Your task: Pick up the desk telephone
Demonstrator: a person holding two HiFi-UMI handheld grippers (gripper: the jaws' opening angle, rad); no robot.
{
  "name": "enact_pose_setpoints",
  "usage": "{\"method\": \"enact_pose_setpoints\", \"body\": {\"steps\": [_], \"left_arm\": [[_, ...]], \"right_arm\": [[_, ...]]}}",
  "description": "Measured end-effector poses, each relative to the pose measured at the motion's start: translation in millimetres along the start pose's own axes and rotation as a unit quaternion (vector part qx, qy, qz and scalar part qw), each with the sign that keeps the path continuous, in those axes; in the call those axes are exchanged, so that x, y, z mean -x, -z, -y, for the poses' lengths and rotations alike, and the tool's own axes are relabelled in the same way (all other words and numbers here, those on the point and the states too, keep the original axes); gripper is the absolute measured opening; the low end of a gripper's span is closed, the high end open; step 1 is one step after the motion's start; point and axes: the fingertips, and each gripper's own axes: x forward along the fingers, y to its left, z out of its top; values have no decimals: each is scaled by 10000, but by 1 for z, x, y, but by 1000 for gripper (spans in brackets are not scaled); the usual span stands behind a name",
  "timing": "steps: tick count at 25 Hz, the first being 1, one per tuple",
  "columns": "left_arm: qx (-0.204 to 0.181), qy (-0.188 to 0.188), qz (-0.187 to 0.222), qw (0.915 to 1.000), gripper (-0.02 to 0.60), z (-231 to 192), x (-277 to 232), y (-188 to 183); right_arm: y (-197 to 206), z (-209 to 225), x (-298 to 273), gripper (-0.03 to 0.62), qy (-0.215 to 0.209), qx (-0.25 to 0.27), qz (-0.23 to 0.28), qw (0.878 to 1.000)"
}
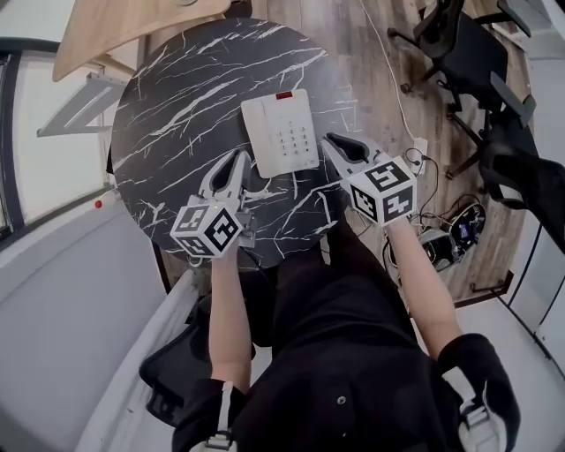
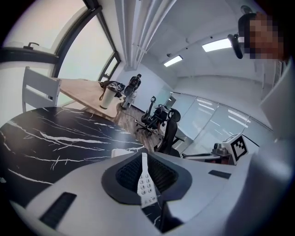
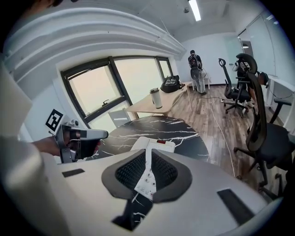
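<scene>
Black marbled counter [image 1: 159, 132] is carrying the white desk telephone [image 1: 280, 132] near its middle. I am holding the left gripper [image 1: 237, 165] just left of it, jaws pressed together and empty. The right gripper [image 1: 335, 143] is hovering just beside its right edge, also pressed together and empty.

A round table [image 1: 177, 97] with a black top veined in white fills the upper middle of the head view. One thing lies on it: a white desk telephone [image 1: 280, 132], flat, just right of the top's centre (keypad on its lower half, a small red patch at its upper edge). A pale wooden table [image 1: 124, 26] stands beyond it at the upper left of the frame; in the right gripper view a tall cup [image 3: 157, 98] stands upright on that one
</scene>
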Motion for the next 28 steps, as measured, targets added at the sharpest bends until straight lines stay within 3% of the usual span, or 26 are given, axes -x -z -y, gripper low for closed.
{"method": "enact_pose_setpoints", "body": {"steps": [4, 8, 19, 28], "left_arm": [[209, 89, -220, 9995, 104, -17, -15, 13], [286, 117, -471, 9984, 125, -34, -27, 30], [672, 497, -1098, 9904, 246, -59, -55, 78], [894, 718, -1329, 9845, 308, -67, -75, 92]], "right_arm": [[14, 6, -19, 35, 86, -109, -180, 9997], [33, 15, -37, 102, 143, -301, -419, 9986], [78, 30, -81, 182, 233, -914, -820, 9922], [97, 39, -103, 199, 205, -1076, -992, 9890]]}}
